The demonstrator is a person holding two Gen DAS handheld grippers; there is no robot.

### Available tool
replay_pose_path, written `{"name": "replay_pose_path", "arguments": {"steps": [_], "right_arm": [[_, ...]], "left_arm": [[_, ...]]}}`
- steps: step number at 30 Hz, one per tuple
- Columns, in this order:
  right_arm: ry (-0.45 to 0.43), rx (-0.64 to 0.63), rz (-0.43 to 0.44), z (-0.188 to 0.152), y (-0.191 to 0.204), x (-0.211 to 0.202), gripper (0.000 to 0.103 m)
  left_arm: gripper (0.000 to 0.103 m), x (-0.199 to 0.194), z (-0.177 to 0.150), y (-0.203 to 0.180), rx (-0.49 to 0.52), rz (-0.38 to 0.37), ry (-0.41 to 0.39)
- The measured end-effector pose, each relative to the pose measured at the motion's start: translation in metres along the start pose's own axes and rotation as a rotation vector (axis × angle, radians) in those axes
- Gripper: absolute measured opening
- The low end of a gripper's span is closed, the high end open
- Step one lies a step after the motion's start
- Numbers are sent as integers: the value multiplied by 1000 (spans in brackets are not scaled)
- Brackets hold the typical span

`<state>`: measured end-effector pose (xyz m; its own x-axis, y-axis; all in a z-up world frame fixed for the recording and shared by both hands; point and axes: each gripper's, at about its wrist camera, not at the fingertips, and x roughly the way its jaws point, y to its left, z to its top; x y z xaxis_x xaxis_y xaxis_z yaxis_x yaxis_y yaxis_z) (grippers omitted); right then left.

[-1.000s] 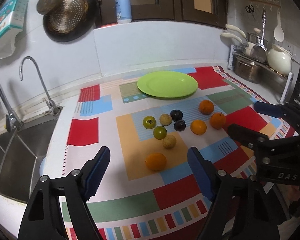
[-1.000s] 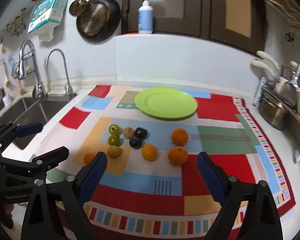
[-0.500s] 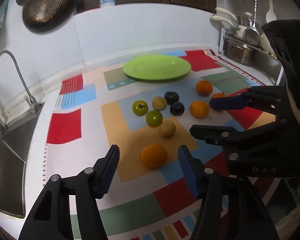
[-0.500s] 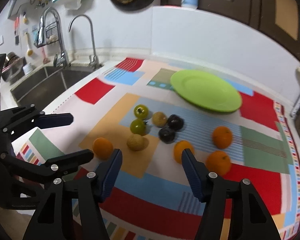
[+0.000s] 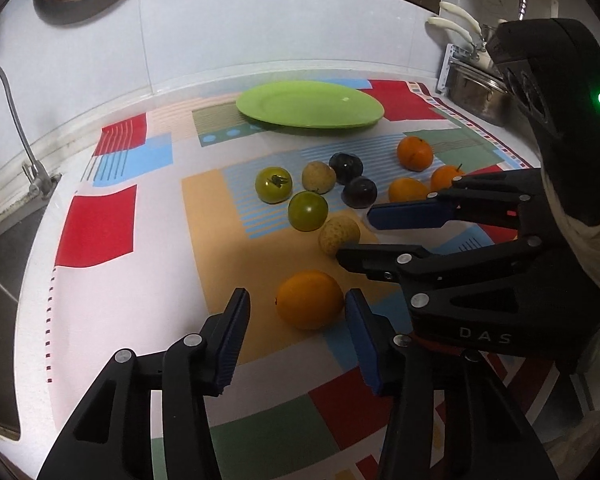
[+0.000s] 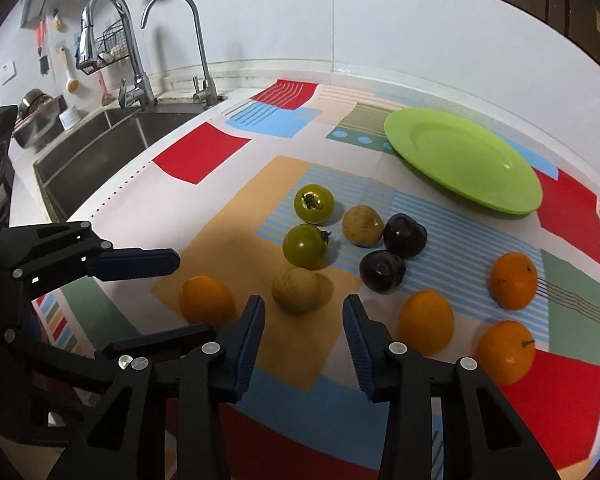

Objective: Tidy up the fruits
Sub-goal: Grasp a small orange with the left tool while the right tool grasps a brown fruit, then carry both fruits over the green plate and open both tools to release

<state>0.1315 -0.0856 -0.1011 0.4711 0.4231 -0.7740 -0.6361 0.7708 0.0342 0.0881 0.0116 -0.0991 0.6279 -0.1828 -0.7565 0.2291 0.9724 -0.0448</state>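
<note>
Several fruits lie on a patterned mat (image 5: pixel 100 224): oranges, two green tomatoes (image 5: pixel 308 211), two tan fruits and two dark plums (image 5: pixel 359 193). My left gripper (image 5: pixel 296 320) is open, low over the mat, its fingers either side of the nearest orange (image 5: pixel 309 299) without touching it. My right gripper (image 6: pixel 303 322) is open just short of a tan fruit (image 6: pixel 296 290); it also shows in the left wrist view (image 5: pixel 376 236). An empty green plate (image 6: pixel 462 158) sits at the back of the mat.
A steel sink (image 6: pixel 100 148) with two taps lies left of the mat. A pot and utensil rack (image 5: pixel 476 88) stand at the right back. Three more oranges (image 6: pixel 426 322) lie right of my right gripper. White wall tiles run behind.
Both grippers moved forward and down toward the fruit. The left now brackets the nearest orange; the right has closed in on the tan fruit. Both jaw gaps have narrowed from wide open.
</note>
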Motion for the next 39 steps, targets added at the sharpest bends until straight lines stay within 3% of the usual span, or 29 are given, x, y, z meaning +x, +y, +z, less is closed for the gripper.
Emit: {"name": "replay_pose_path", "arguments": {"steps": [5, 18, 29, 39], "right_arm": [[10, 11, 15, 3, -1, 8, 34], [-13, 48, 40, 5, 0, 0, 30], [-154, 101, -13, 12, -6, -55, 30], [-230, 136, -71, 20, -18, -90, 30]], "left_arm": [[36, 6, 1, 6, -49, -37, 19], [36, -13, 14, 15, -100, 21, -9], [36, -45, 40, 1, -53, 55, -97], [36, -66, 74, -15, 34, 76, -198]]}}
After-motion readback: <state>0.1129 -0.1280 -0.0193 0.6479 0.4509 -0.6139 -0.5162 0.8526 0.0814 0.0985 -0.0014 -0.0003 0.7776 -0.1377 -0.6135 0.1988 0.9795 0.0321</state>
